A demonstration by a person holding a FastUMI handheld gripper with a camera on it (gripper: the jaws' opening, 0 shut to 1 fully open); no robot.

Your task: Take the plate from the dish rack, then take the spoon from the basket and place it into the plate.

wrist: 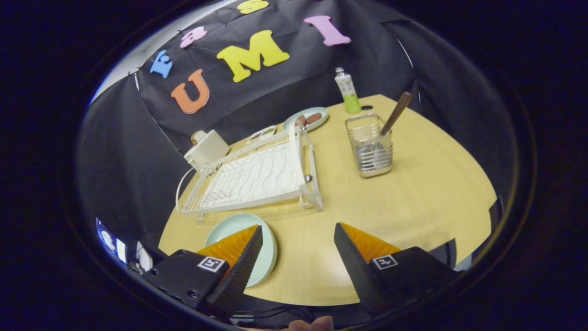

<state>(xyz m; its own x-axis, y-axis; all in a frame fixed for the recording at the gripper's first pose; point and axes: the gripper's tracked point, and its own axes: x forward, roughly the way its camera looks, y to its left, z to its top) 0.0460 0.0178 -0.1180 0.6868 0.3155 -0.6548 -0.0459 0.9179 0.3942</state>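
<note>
A pale green plate [229,227] lies flat on the wooden table [413,193], just in front of the white dish rack [257,177], partly covered by my left finger. My gripper [298,234] is open, with bare table between its fingers. Beyond the right finger stands a wire basket [370,147] with a brown-handled spoon [396,112] leaning out of it to the right. The rack's tray holds nothing.
A second plate [307,118] with food on it sits behind the rack. A green-and-white bottle [347,90] stands at the table's far edge. A white box-like item [207,147] sits at the rack's far left corner. A fingertip shows below the gripper.
</note>
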